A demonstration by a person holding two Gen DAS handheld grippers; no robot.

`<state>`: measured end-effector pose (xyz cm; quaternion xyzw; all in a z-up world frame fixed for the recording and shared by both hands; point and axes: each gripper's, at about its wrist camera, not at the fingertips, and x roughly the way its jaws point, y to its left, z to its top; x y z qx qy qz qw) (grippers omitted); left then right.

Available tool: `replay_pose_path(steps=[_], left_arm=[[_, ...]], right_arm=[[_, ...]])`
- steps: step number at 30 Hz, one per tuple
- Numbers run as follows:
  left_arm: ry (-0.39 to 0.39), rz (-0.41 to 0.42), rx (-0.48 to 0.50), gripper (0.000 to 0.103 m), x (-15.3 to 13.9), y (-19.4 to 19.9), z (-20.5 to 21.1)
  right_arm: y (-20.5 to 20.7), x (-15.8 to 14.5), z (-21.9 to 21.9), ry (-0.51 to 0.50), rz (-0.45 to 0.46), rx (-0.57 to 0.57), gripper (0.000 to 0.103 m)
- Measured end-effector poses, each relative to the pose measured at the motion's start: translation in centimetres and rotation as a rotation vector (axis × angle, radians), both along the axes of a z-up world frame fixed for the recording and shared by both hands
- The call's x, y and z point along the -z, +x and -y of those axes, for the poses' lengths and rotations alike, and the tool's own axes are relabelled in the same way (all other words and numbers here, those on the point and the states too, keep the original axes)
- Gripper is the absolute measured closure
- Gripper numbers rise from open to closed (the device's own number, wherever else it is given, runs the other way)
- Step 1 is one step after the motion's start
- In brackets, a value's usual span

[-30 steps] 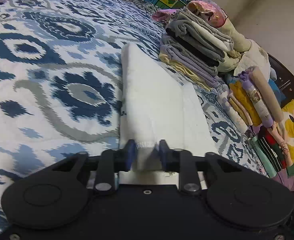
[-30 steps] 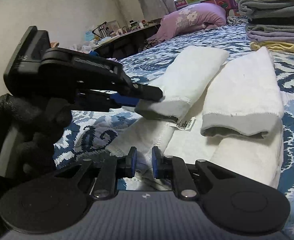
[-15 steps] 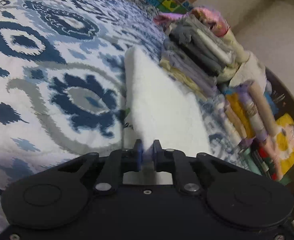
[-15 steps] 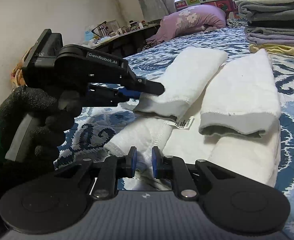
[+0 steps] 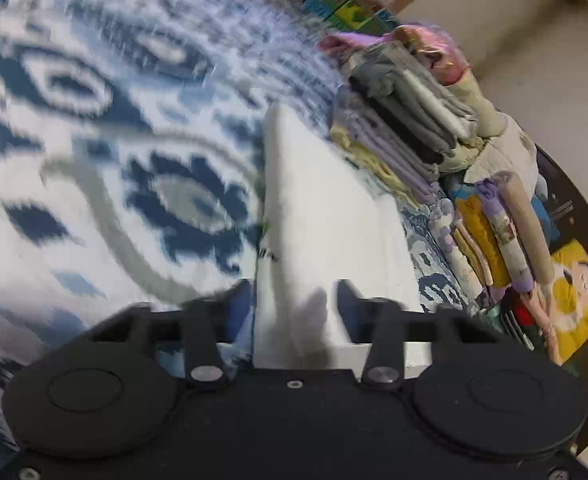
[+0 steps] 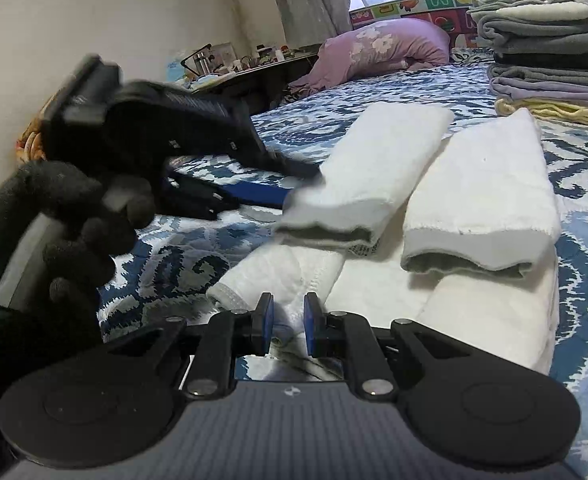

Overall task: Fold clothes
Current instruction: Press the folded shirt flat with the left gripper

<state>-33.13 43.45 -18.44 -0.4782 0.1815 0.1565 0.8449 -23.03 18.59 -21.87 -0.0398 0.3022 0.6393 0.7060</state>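
Note:
A white garment (image 6: 482, 200) lies on the blue patterned bedspread (image 6: 189, 256), its two sides folded inward into long rolls. My left gripper (image 5: 291, 304) is open, its jaws wide apart around the near end of the left fold (image 5: 318, 216). It also shows in the right wrist view (image 6: 294, 184), at that fold's end (image 6: 370, 184). My right gripper (image 6: 285, 322) is narrowly open at the garment's near edge (image 6: 277, 276), with cloth between the pads; a grip cannot be told.
A tall stack of folded clothes (image 5: 406, 136) stands just beyond the garment (image 6: 542, 52). Rolled and folded clothes (image 5: 506, 220) lie along the bed's right edge. A purple pillow (image 6: 382, 52) lies at the far end, with a cluttered table (image 6: 229, 72) behind.
My left gripper was shut on the left fold's end half a second ago and has now opened wide. The view is motion-blurred. My right gripper has stayed put.

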Motion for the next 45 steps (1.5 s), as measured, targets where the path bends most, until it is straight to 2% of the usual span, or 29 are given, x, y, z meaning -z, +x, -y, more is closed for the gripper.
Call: replay_pose_path(steps=[4, 5, 6, 7, 10, 12, 18, 21, 24, 26, 28, 31, 38, 42, 45], left_arm=[[0.115, -0.040, -0.028, 0.059, -1.3, -0.1, -0.4], [0.143, -0.050, -0.035, 0.062, -1.6, -0.1, -0.5], [0.172, -0.057, -0.038, 0.069, -1.9, 0.1, -0.6], [0.199, -0.057, -0.033, 0.075, -2.2, 1.1, -1.0], [0.308, -0.076, 0.010, 0.082, -2.6, 4.4, -1.9], [0.377, -0.096, 0.048, 0.083, -2.6, 6.5, -2.4], [0.439, -0.182, 0.224, 0.083, -0.1, 9.9, -2.1], [0.422, -0.128, 0.207, 0.083, -0.7, 9.2, -3.4], [0.406, -0.075, 0.189, 0.083, -1.2, 8.4, -4.6], [0.410, -0.066, 0.160, 0.083, -1.4, 8.6, -5.3], [0.427, -0.065, 0.140, 0.083, -1.3, 9.5, -6.3], [0.473, -0.097, 0.162, 0.083, -0.7, 11.2, -6.6], [0.596, -0.200, 0.242, 0.083, 0.9, 15.3, -6.5], [0.666, -0.259, 0.288, 0.076, 1.7, 17.6, -6.4], [0.656, -0.234, 0.273, 0.075, 1.0, 16.8, -7.0]], right_arm=[[-0.3, -0.4, 0.3, -0.002, 0.007, 0.004, 0.086], [-0.4, -0.5, 0.4, -0.002, 0.009, 0.006, 0.086], [-0.5, -0.8, 0.6, -0.001, 0.013, 0.005, 0.085], [-0.7, -1.0, 0.8, 0.001, 0.018, 0.005, 0.085], [-1.2, -1.6, 1.2, -0.002, 0.049, 0.002, 0.085], [-1.6, -1.9, 1.4, -0.012, 0.073, -0.006, 0.085], [-3.0, -4.2, 1.0, -0.031, 0.196, -0.046, 0.085], [-3.3, -6.2, -0.2, 0.015, 0.251, -0.030, 0.085], [-3.4, -7.3, -2.7, 0.034, 0.356, 0.019, 0.085], [-2.6, -6.5, -5.0, -0.010, 0.412, 0.068, 0.082], [-1.0, -4.4, -7.1, -0.109, 0.389, 0.094, 0.081], [0.4, -2.2, -7.3, -0.142, 0.295, 0.133, 0.081], [0.4, -1.8, -7.1, -0.141, 0.284, 0.134, 0.081], [0.4, -1.4, -6.8, -0.127, 0.286, 0.139, 0.081], [0.5, -1.2, -6.9, -0.128, 0.284, 0.143, 0.081]])
